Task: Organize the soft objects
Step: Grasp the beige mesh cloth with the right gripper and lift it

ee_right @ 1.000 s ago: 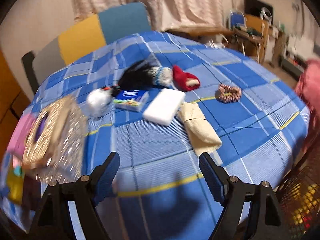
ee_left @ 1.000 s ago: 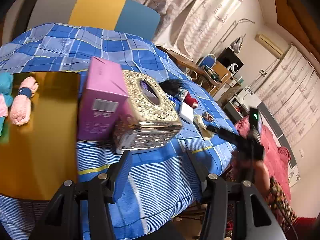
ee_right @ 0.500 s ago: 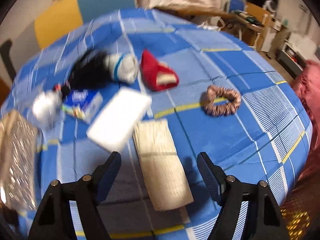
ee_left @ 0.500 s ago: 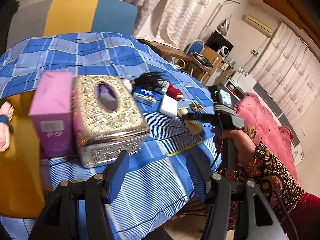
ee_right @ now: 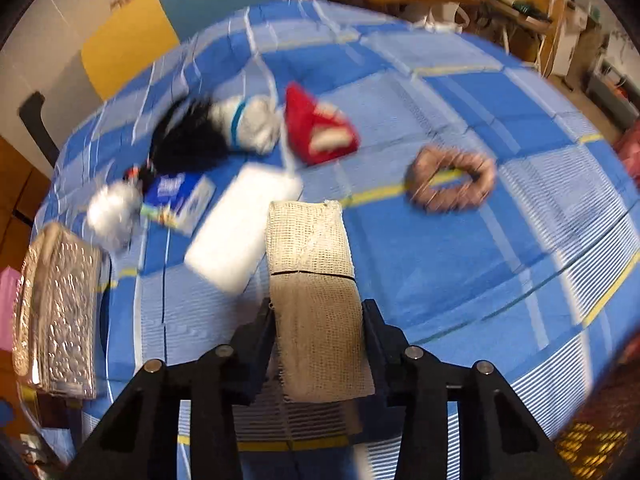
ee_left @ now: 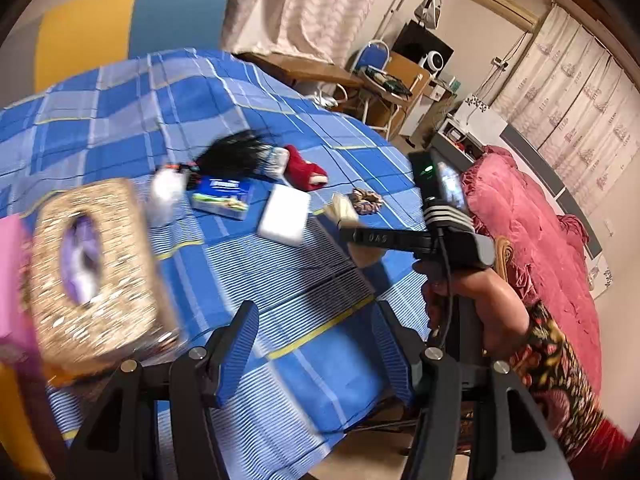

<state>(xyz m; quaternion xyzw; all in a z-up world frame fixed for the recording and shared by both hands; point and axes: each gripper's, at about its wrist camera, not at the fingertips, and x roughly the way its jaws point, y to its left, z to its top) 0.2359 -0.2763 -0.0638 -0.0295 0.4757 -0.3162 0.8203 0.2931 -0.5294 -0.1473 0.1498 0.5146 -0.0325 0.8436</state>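
Observation:
A folded beige mesh cloth (ee_right: pixel 312 280) lies on the blue checked tablecloth (ee_right: pixel 460 280). My right gripper (ee_right: pixel 318 320) is closing on the cloth's near end, and both pads touch its sides. In the left wrist view a hand holds that gripper (ee_left: pixel 348 228) low over the same cloth (ee_left: pixel 340 204). My left gripper (ee_left: pixel 316 344) hangs open over the table's near edge with nothing between its fingers. Beyond lie a white foam block (ee_right: pixel 244 224), a red sock (ee_right: pixel 320 132), a pink scrunchie (ee_right: pixel 450 178) and a black-and-white fluffy toy (ee_right: pixel 224 128).
A glittery tissue box (ee_left: pixel 92 264) stands at the left beside a pink carton (ee_left: pixel 12 280). A blue tissue pack (ee_right: pixel 180 200) and a white wad (ee_right: pixel 114 210) lie near the foam block. A chair (ee_left: pixel 128 20) stands behind the table, and a red bed (ee_left: pixel 528 232) is at the right.
My right gripper came forward and down onto the beige cloth, and its jaws narrowed around it. The left gripper swung right, so the tissue box slid to the view's left edge.

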